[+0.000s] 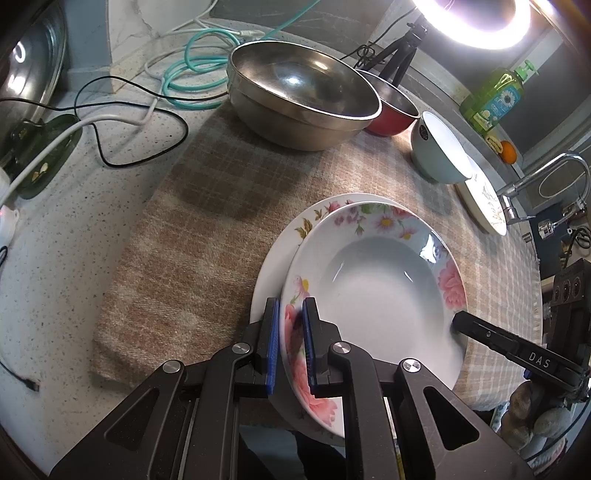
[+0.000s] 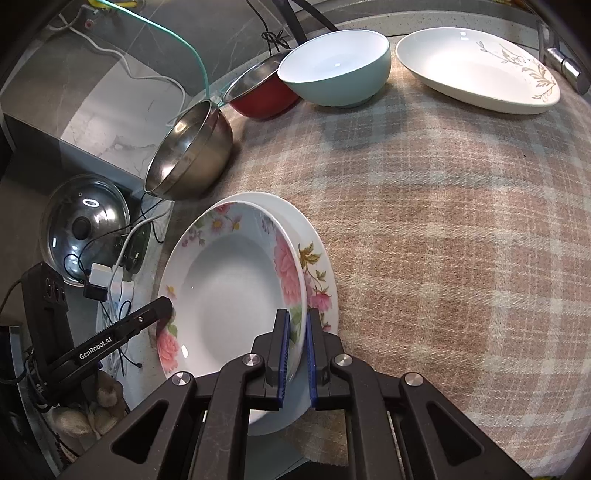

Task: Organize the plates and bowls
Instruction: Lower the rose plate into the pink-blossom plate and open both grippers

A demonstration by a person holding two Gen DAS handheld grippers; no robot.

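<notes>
A deep floral plate (image 1: 376,284) (image 2: 229,280) is held over a flat floral plate (image 1: 280,251) (image 2: 317,266) lying on the plaid cloth. My left gripper (image 1: 291,314) is shut on the deep plate's left rim. My right gripper (image 2: 297,325) is shut on its opposite rim. Each gripper shows in the other's view, the right gripper (image 1: 458,319) and the left gripper (image 2: 166,304). A steel bowl (image 1: 303,92) (image 2: 188,151), a red bowl (image 1: 391,110) (image 2: 258,92), a light blue bowl (image 1: 439,151) (image 2: 336,66) and a white oval plate (image 1: 484,206) (image 2: 476,70) stand at the cloth's far side.
Cables (image 1: 122,122) lie on the speckled counter left of the cloth (image 1: 207,221). A glass pot lid (image 2: 85,225) rests at the far left. A green soap bottle (image 1: 495,96), a ring light (image 1: 476,22) and a tap (image 1: 543,173) stand at the right.
</notes>
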